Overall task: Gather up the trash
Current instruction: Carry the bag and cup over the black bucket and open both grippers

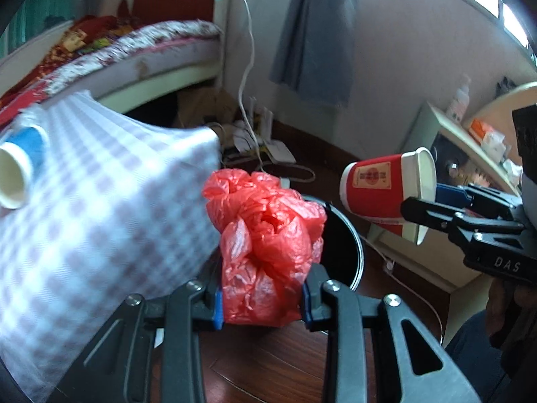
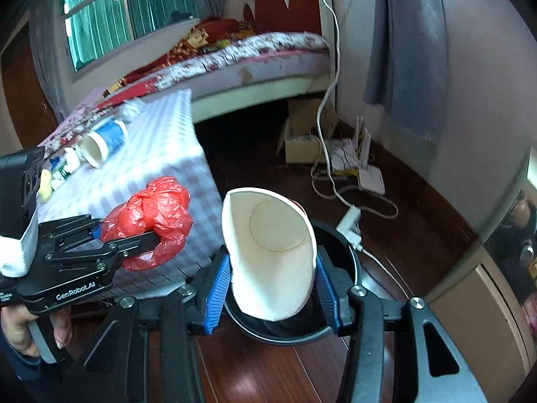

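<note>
My left gripper (image 1: pixel 261 302) is shut on a crumpled red plastic bag (image 1: pixel 265 241) and holds it beside the table, just left of the black trash bin (image 1: pixel 349 245). It also shows in the right wrist view (image 2: pixel 134 235) with the bag (image 2: pixel 151 218). My right gripper (image 2: pixel 273 285) is shut on a red paper cup (image 2: pixel 272 255), squeezed and held over the bin's opening (image 2: pixel 349 265). In the left wrist view the cup (image 1: pixel 379 184) lies sideways in the right gripper (image 1: pixel 419 208). A blue paper cup (image 2: pixel 104 141) lies on the checked tablecloth (image 2: pixel 161 154).
More small litter (image 2: pixel 60 168) lies at the table's far end. A bed (image 2: pixel 251 53) stands behind. Cables, a router (image 2: pixel 369 174) and a cardboard box (image 2: pixel 302 141) lie on the wood floor by the wall. A shelf unit (image 1: pixel 470 141) stands on the right.
</note>
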`<action>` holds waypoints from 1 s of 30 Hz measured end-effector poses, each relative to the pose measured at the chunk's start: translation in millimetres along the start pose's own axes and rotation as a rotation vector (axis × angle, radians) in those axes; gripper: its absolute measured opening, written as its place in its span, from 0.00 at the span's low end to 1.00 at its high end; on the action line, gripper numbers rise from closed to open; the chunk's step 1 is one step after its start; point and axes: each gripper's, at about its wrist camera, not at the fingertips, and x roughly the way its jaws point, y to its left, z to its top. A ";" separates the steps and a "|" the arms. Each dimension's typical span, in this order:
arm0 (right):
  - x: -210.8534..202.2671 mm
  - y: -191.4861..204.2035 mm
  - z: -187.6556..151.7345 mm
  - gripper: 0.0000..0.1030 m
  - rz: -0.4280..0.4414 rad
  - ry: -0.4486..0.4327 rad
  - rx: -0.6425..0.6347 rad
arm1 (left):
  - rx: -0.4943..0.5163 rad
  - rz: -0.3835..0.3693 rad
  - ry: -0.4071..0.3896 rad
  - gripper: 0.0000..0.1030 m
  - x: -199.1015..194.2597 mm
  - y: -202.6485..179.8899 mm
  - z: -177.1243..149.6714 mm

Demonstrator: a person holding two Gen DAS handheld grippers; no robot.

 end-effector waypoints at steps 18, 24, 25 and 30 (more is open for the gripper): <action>90.9 -66.7 -12.7 0.76 -0.026 0.232 0.132 | -0.039 -0.028 0.168 0.99 77.2 11.1 -11.5; 85.8 -46.2 -18.3 0.99 -0.074 0.232 0.102 | -0.076 0.093 0.118 0.99 41.0 21.8 -26.2; 84.9 -39.6 -20.1 0.99 -0.078 0.234 0.094 | -0.084 0.101 0.115 0.99 35.1 25.2 -27.4; 83.4 -24.3 -21.3 0.99 -0.082 0.239 0.113 | -0.089 0.177 0.104 0.99 14.5 33.0 -27.5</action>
